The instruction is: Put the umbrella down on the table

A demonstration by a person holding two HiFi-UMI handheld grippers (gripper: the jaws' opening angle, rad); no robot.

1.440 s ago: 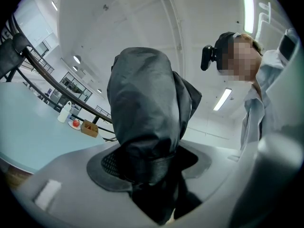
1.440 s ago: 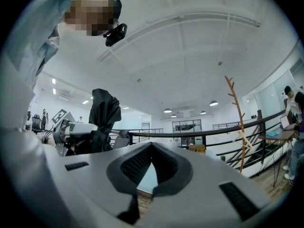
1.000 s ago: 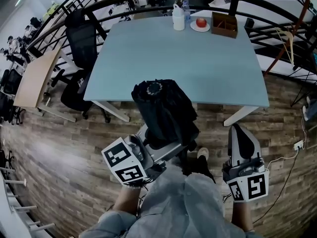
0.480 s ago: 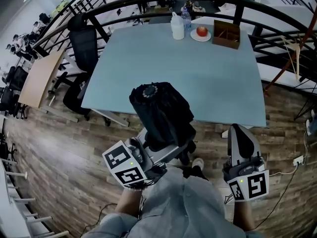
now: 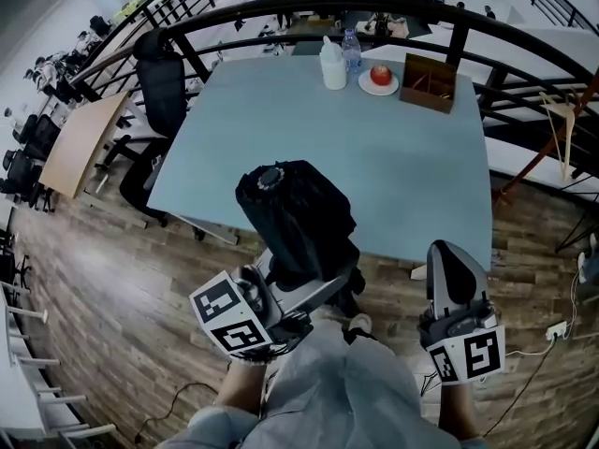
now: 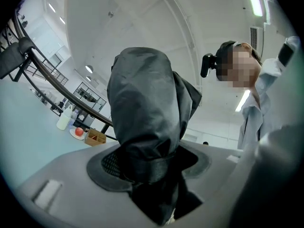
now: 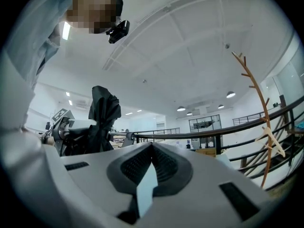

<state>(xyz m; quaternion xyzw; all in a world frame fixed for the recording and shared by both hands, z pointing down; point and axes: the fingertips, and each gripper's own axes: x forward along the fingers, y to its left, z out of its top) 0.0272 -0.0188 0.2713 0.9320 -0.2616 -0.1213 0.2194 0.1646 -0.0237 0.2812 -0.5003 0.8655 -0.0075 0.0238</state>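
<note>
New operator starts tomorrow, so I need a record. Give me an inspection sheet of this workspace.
Surface: light blue table, near half bare.
Job's things: folded black umbrella, in the left tool, not yet on the table.
Clutter: white bottle, water bottle, apple on plate, wooden box, all at the far edge.
Tools: left tool shut on the umbrella; right tool shut, empty.
Cables: cable on the floor, right.
Surroundings: black railing, office chair, plank floor.

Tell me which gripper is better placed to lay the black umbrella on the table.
Left. The left gripper is shut on the folded black fabric umbrella, roughly upright by the near edge of the pale blue table. The right gripper is shut and empty.
</note>
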